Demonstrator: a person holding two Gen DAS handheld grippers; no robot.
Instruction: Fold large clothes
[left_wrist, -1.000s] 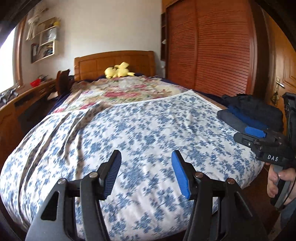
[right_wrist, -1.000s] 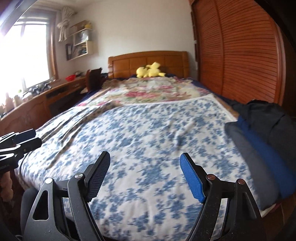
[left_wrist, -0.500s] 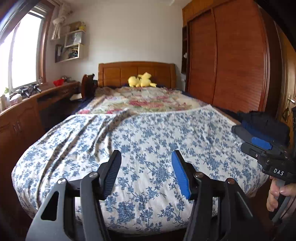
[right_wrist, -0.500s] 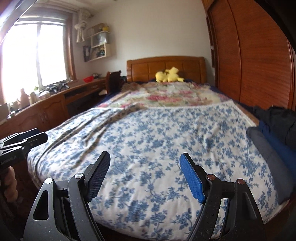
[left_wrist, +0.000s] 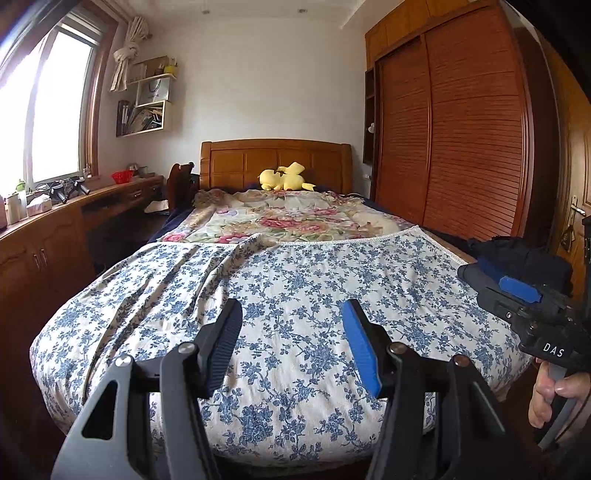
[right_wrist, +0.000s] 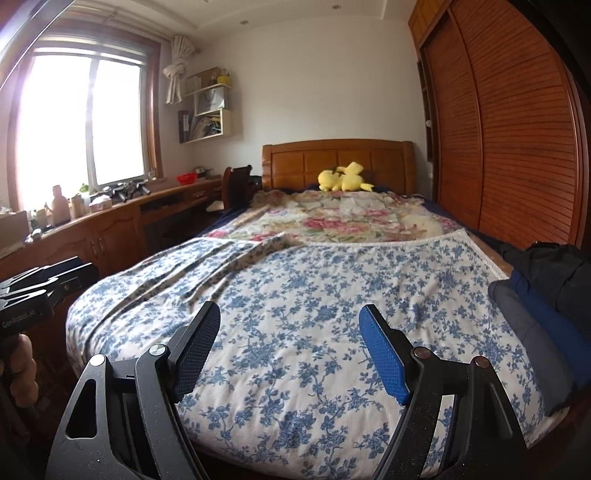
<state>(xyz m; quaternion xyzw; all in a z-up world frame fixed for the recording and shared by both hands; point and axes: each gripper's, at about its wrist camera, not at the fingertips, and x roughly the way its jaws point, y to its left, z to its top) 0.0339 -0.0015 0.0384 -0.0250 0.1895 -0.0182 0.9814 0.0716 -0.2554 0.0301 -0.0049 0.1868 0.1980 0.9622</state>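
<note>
The pile of dark clothes (right_wrist: 546, 291) lies on the right edge of the bed (right_wrist: 295, 350), near its foot. The right gripper (right_wrist: 290, 349) is nearer; the left gripper (left_wrist: 291, 345) points at mid-bed. Both grippers are spread and empty.

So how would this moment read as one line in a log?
left gripper: open, empty | right gripper: open, empty | blue flowered cloth: spread on bed, untouched | dark clothes: piled at right edge
</note>
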